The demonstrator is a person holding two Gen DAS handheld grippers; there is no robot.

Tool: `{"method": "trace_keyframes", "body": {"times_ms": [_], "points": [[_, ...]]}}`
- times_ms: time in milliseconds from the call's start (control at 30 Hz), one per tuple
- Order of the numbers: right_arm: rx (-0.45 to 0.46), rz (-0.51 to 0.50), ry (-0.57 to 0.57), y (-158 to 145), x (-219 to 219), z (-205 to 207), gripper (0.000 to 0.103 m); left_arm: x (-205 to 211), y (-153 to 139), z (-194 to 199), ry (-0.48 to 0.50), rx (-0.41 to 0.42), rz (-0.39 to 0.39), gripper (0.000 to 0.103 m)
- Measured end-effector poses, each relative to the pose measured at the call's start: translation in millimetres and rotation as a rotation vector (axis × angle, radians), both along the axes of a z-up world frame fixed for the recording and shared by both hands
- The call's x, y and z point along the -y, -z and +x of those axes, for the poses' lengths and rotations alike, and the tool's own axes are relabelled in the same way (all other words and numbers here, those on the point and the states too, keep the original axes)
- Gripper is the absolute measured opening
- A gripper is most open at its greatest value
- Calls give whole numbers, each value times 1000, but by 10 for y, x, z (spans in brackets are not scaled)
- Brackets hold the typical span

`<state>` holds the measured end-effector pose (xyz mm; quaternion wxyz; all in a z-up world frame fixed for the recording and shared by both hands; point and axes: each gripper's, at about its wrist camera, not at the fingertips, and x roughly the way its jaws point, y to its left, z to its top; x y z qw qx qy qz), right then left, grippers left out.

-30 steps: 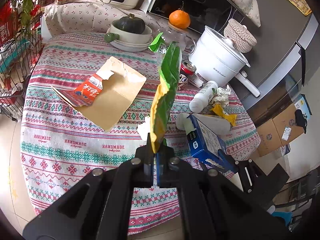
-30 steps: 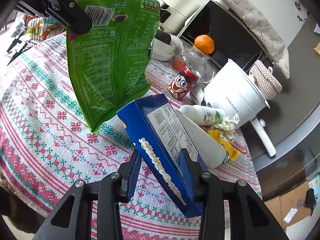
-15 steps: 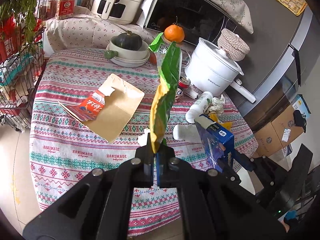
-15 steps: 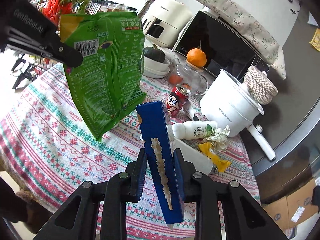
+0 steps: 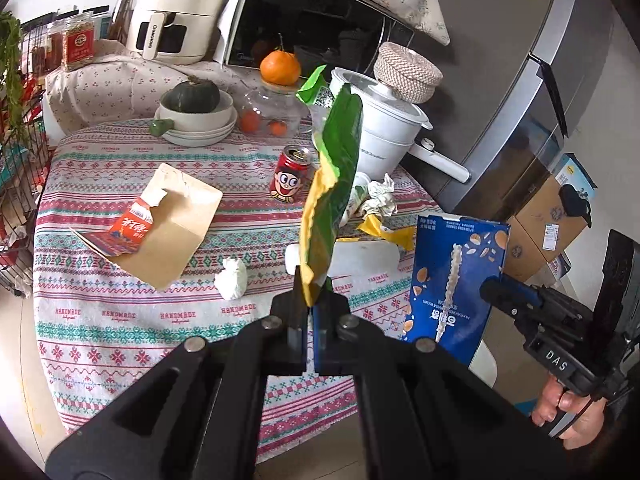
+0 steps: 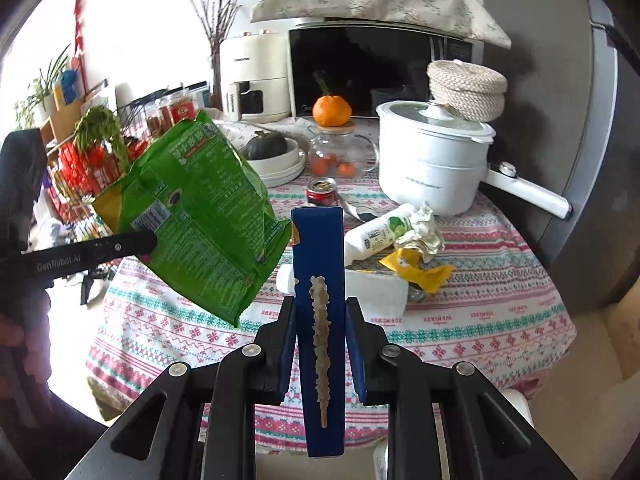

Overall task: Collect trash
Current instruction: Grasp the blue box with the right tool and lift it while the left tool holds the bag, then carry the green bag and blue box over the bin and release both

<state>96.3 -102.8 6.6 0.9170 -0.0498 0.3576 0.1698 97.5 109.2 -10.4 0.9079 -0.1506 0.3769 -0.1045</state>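
Observation:
My left gripper point(image 5: 310, 300) is shut on the bottom edge of a green and yellow snack bag point(image 5: 332, 184), held upright above the table; the bag also shows in the right wrist view point(image 6: 204, 216). My right gripper point(image 6: 320, 312) is shut on a blue biscuit box point(image 6: 320, 280), held upright off the table's front right edge; the box also shows in the left wrist view point(image 5: 456, 284). On the tablecloth lie a red can point(image 5: 291, 176), a white bottle point(image 6: 380, 232), crumpled wrappers point(image 6: 420, 228), a yellow wrapper point(image 6: 416, 268), a tissue ball point(image 5: 232, 280) and a torn brown carton point(image 5: 160, 220).
A white cooker pot point(image 6: 432, 160), a glass teapot with an orange on top point(image 6: 336, 148), a bowl with a squash point(image 5: 196, 108), a microwave point(image 6: 380, 68) and an air fryer point(image 5: 176, 8) stand at the back. A wire rack point(image 5: 16, 160) is at the left, cardboard boxes point(image 5: 552, 224) on the floor at the right.
Both grippers have pulled back and up from the table with their loads. The blue box has turned upright and now hangs past the table's front right edge.

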Motion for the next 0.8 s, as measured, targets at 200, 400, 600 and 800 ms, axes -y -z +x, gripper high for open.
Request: {"method": "trace_keyframes", "body": {"times_ms": [200, 400, 600, 800], "points": [[19, 49, 161, -53, 858, -186, 24, 596, 4, 34, 154, -16, 14, 2], [-32, 47, 342, 62, 1666, -328, 24, 1344, 95, 17, 332, -48, 36, 2], [-83, 62, 448, 202, 2206, -494, 24, 2141, 392, -106, 511, -94, 108, 2], [-123, 65, 502, 327, 2451, -586, 24, 2684, 812, -171, 616, -133, 191, 2]]}}
